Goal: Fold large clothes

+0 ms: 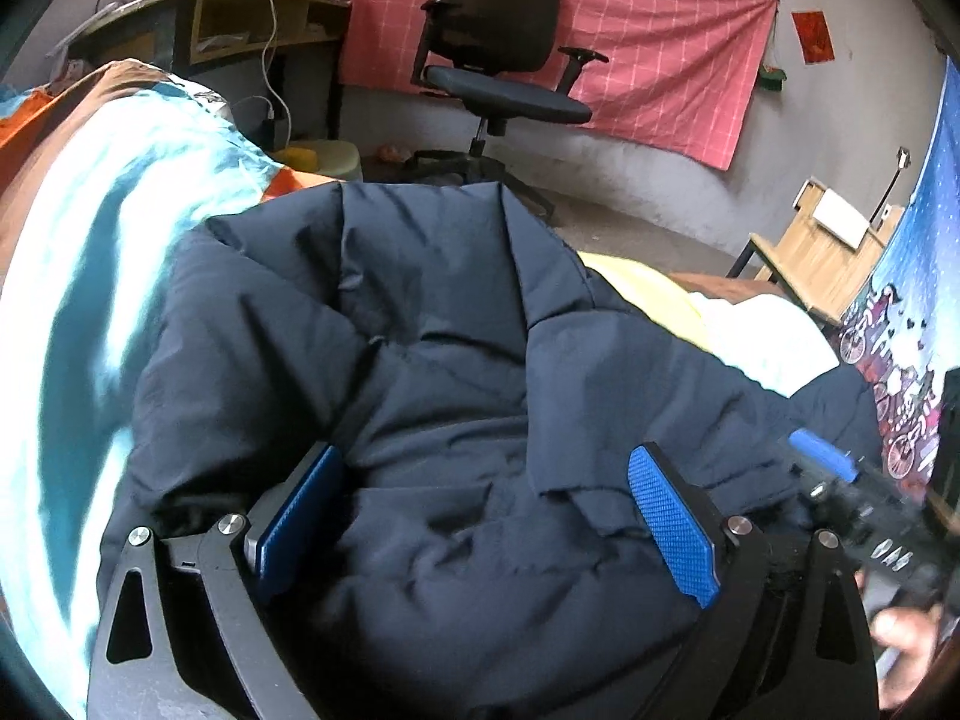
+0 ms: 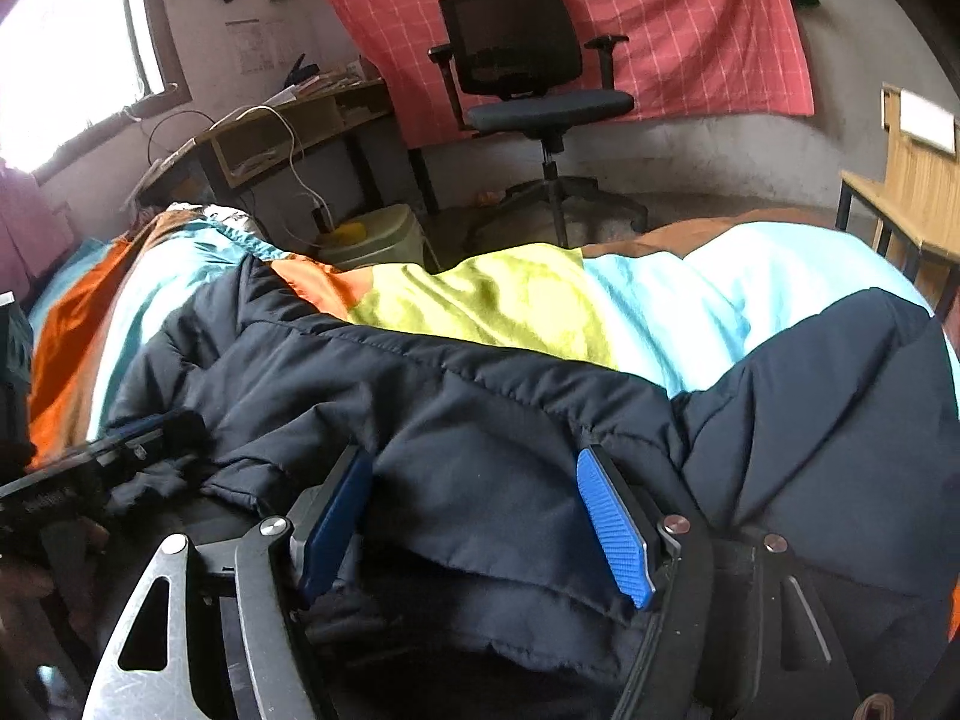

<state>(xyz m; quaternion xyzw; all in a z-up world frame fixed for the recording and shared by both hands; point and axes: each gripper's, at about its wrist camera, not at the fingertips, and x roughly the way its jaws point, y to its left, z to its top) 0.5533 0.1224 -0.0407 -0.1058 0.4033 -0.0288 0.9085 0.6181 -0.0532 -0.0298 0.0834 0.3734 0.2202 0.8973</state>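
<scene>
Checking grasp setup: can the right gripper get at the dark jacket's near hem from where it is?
Probably yes. The right gripper stands open with the dark jacket bulging between its blue pads, and the hem fold lies right below. Nothing else blocks it.

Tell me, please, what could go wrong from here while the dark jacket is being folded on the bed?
1. Both claws, left and right, stand open over the puffy jacket; closing here might catch only a thin top layer, which could slip out.
2. The jacket's far edge lies bunched and creased on the bedspread, so a fold may come out uneven.
3. The claws are close together and could bump.
</scene>
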